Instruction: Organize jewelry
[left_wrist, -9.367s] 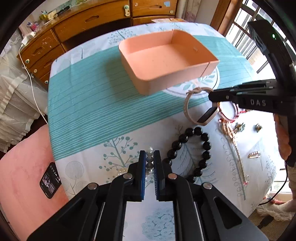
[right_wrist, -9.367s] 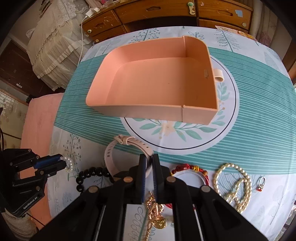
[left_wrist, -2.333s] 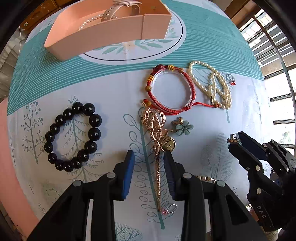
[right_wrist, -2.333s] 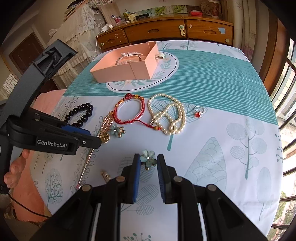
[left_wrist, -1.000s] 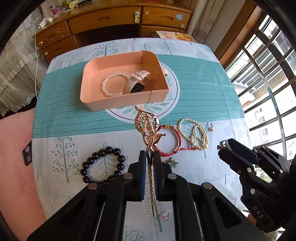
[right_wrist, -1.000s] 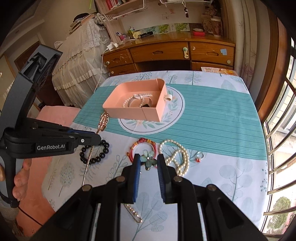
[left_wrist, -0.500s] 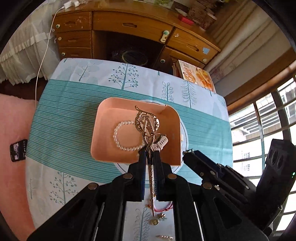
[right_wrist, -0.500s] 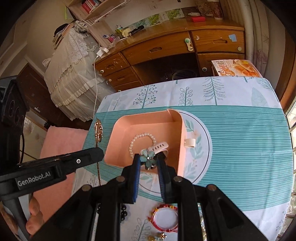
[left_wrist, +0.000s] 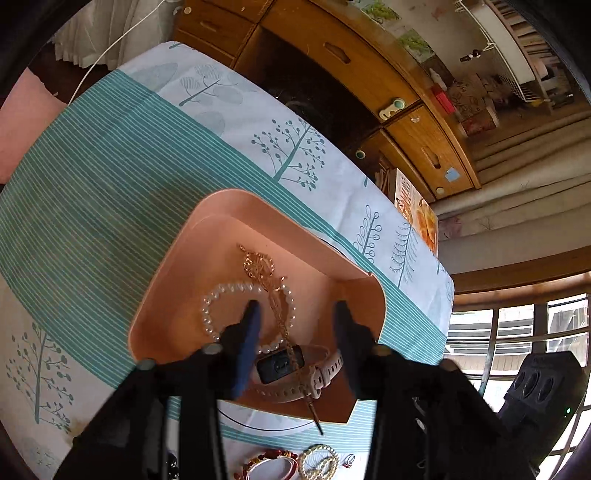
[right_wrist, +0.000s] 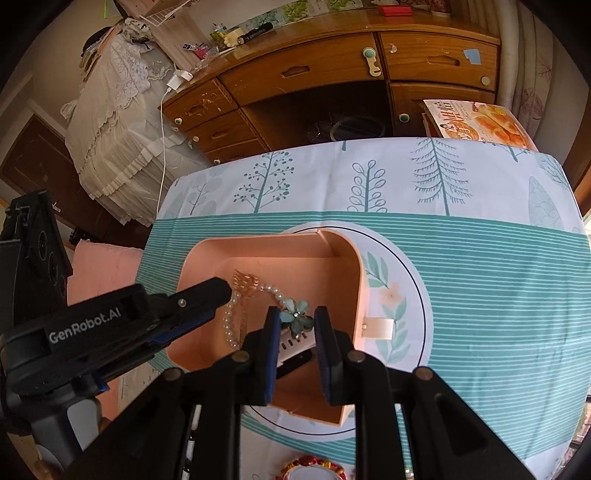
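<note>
My left gripper (left_wrist: 297, 321) hovers over the pink tray (left_wrist: 258, 201), its jaws opening. Between them is the gold hairpin (left_wrist: 258, 267), free of both pads. It lies across the pearl bracelet (left_wrist: 221, 291) and the white watch (left_wrist: 280, 365), with its tail over the tray's near wall. My right gripper (right_wrist: 297, 321) is shut on a teal flower brooch (right_wrist: 295, 317) above the same tray (right_wrist: 258, 240). The right wrist view also shows the left gripper (right_wrist: 207, 295) next to the hairpin (right_wrist: 245, 284), the pearl bracelet (right_wrist: 227, 326) and the watch (right_wrist: 291, 347).
A red bracelet (left_wrist: 273, 465) and a pearl necklace (left_wrist: 319, 461) lie on the tablecloth in front of the tray. Behind the table stands a wooden dresser (right_wrist: 332, 74), with a magazine (right_wrist: 476, 125) at the table's far right edge.
The left gripper has opened and let go of the hairpin, which now rests in the tray. Both grippers have come down closer over the tray, and the left one has rolled.
</note>
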